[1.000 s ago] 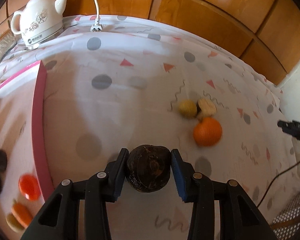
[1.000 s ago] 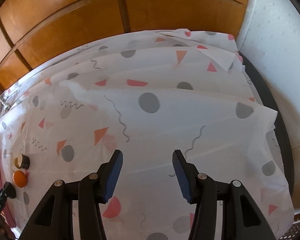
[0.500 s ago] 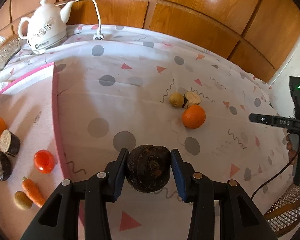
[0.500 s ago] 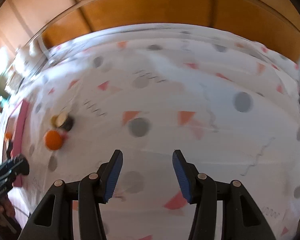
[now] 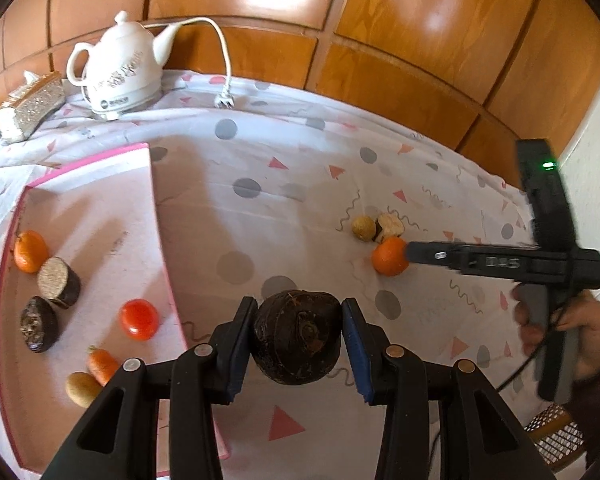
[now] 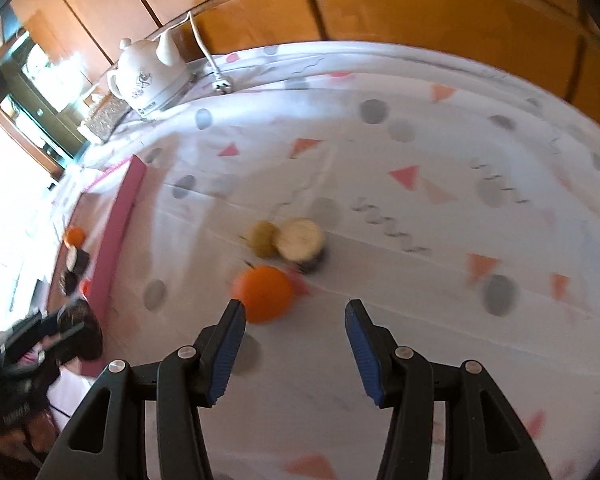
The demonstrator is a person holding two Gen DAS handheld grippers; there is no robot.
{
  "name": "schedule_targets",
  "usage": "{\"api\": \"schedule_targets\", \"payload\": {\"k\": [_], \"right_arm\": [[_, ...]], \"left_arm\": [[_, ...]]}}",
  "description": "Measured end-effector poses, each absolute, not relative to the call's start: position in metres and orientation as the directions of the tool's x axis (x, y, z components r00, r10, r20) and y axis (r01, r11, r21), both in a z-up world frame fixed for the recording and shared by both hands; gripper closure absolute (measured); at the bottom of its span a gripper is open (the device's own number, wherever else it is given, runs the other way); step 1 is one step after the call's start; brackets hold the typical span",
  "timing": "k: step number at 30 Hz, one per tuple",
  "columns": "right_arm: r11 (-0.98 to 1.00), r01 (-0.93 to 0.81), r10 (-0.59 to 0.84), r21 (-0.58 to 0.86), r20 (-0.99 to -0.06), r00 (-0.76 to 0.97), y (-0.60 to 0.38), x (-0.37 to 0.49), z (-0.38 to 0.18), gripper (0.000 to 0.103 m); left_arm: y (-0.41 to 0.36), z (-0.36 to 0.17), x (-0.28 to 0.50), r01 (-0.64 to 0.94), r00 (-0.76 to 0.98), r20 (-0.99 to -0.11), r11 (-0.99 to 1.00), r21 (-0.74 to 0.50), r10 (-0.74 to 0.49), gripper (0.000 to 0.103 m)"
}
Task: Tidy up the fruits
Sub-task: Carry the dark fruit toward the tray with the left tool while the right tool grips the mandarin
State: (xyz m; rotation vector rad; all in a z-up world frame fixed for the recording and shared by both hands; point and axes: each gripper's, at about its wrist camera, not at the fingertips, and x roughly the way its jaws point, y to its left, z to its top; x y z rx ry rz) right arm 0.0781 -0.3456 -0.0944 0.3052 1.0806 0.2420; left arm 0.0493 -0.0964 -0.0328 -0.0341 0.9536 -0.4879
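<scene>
In my left wrist view, the pink-rimmed tray [image 5: 160,240] fills the left of the frame, and in it, from left to right, lie a small orange [image 5: 29,251], two dark cut root pieces [image 5: 58,282], a potato [image 5: 82,389], a carrot [image 5: 102,363] and a red tomato [image 5: 139,319]. At the bottom centre my left gripper [image 5: 298,340] is clamped on a dark round root [image 5: 298,338], held just right of the tray's near edge above the patterned table [image 5: 260,184]. Right of centre, on the cloth, a yellowish fruit [image 5: 362,227] touches a cut piece [image 5: 390,225], with a loose orange [image 5: 388,257] just below them. My right gripper [image 6: 294,346] stands apart with nothing between its pads, and in its own view the loose orange sits just beyond its left finger. Compared with a second ago, the tray's contents now show fully where only a sliver was in frame, and the right gripper, then only peeking in at the right edge, now reaches in to the loose orange; the root stays clamped as before.
</scene>
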Motion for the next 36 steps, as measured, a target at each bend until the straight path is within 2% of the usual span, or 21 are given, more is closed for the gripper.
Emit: {"api": "schedule_targets", "payload": {"k": [6, 8, 9, 18, 24, 36], "right_arm": [[0.945, -0.028, 0.308, 0.327, -0.853, 0.42, -0.317, 0.094, -0.112, 0.051], [0.953, -0.031, 0.285, 0.3, -0.863, 0.417, -0.311, 0.097, -0.117, 0.056], [0.961, -0.033, 0.262, 0.274, -0.866, 0.425, -0.309, 0.097, -0.117, 0.063], [0.981, -0.088, 0.192, 0.171, -0.897, 0.398, -0.326, 0.076, -0.114, 0.064], [0.994, -0.087, 0.097, 0.07, -0.924, 0.369, -0.358, 0.053, -0.118, 0.064], [0.987, -0.06, 0.163, 0.151, -0.911, 0.378, -0.398, 0.037, -0.126, 0.063]], "left_arm": [[-0.072, -0.022, 0.045, 0.339, 0.54, -0.749, 0.914, -0.223, -0.383, 0.06], [-0.064, -0.019, 0.044, 0.325, 0.564, -0.74, 0.922, -0.209, -0.366, 0.06], [-0.062, -0.018, 0.044, 0.32, 0.57, -0.737, 0.925, -0.206, -0.362, 0.06], [-0.037, -0.019, 0.047, 0.269, 0.584, -0.733, 0.935, -0.23, -0.348, 0.06], [-0.016, -0.023, 0.05, 0.211, 0.587, -0.739, 0.944, -0.254, -0.33, 0.06], [0.08, -0.027, 0.049, -0.025, 0.636, -0.745, 0.96, -0.278, -0.2, 0.06]]}}
